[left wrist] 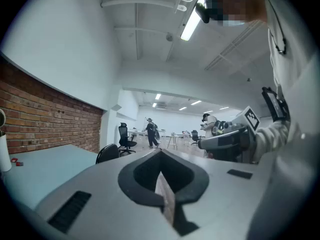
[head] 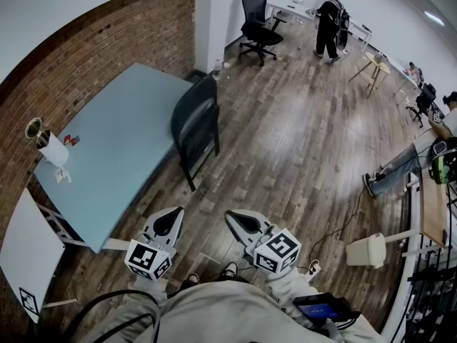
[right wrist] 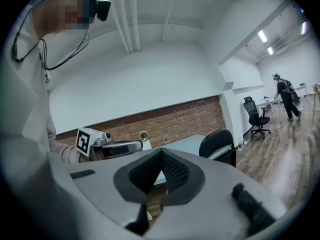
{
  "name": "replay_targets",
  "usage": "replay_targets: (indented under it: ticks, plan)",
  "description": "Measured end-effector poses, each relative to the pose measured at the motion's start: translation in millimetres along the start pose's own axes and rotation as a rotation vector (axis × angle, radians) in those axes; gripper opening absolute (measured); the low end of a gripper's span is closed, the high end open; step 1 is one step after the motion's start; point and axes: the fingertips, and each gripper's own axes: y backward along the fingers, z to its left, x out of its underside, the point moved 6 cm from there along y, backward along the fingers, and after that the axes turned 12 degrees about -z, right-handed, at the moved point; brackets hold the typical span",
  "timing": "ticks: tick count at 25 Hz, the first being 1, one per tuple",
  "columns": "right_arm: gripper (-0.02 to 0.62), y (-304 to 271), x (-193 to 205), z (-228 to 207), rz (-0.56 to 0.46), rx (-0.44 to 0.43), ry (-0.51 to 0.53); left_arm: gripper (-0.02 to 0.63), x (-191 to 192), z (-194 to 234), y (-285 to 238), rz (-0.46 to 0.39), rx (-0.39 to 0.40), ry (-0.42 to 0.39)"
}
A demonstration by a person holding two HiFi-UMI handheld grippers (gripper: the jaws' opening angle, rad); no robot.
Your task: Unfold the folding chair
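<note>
The black folding chair (head: 196, 123) stands on the wooden floor against the near edge of the light-blue table (head: 121, 141), still flat, its back rising above the tabletop. It also shows small in the left gripper view (left wrist: 107, 153) and in the right gripper view (right wrist: 218, 144). My left gripper (head: 166, 224) and my right gripper (head: 243, 224) are held side by side close to my body, well short of the chair. Both point forward and almost level. The jaws of each are shut with nothing between them.
A paper towel roll (head: 51, 148) and small items sit at the table's left end. A white board (head: 25, 259) leans at lower left. A black office chair (head: 257, 23), a standing person (head: 328, 20) and a wooden stool (head: 375, 66) are far off. A white bin (head: 368, 250) and a seated person (head: 407, 159) are at the right.
</note>
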Motion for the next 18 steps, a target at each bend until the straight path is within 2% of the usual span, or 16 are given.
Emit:
replay_targets:
  ticks: [3,5,11,18]
  plan:
    - [0.006,16.4,-5.8,-32.8,0.011,0.001,0.037,-0.002,6.2,0.8,-28.2,-0.023,-0.088,-0.042]
    - [0.006,20.9,-11.2,-52.7,0.009,-0.007,0.057,-0.002,3.0,-0.9,-48.8,-0.049,-0.119,-0.076]
    - [0.006,13.2,-28.0,-59.1,-0.016,-0.061,0.067,-0.002,-16.8,-7.6,-73.2,-0.038,-0.082,-0.102]
    - [0.006,-1.0,-21.0,-94.1,-0.001,-0.064,0.081,-0.002,-4.1,14.6,-107.5,-0.035,-0.051,-0.084]
